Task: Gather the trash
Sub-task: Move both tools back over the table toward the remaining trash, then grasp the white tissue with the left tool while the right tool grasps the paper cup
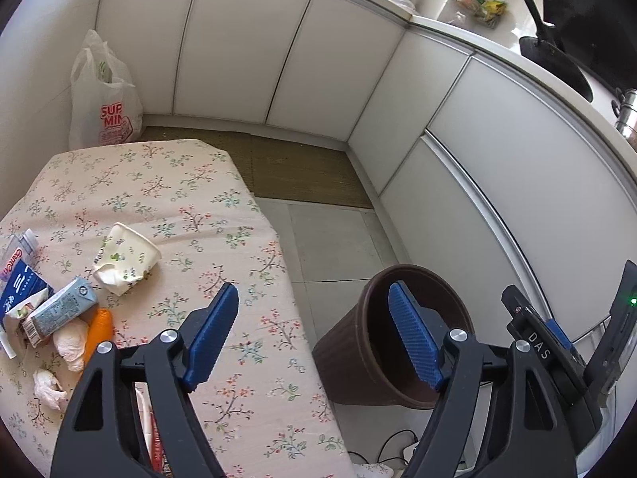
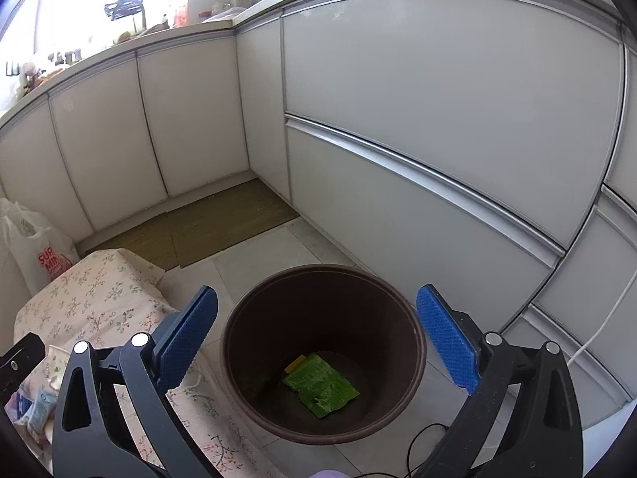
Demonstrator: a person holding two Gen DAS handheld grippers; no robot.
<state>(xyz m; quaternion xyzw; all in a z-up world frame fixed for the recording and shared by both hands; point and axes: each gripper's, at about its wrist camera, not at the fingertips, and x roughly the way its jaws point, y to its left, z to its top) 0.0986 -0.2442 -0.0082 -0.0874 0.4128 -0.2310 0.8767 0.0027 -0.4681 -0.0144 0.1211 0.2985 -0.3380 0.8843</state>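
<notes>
Right wrist view: green crumpled wrapper [image 2: 320, 389] lies inside the round brown plastic bin [image 2: 239, 358] on the tiled floor [image 2: 254, 251]. Right gripper [image 2: 316, 340] angles down over it, fingers wide apart, empty. Left gripper [image 1: 314, 336] likewise spread, empty, straddling the floral-cloth bench [image 1: 159, 183] edge. White cabinets [image 2: 418, 79] surround.

Wrapper [image 2: 320, 389] in bin [image 2: 239, 358] beside table [image 2: 119, 290]
</notes>
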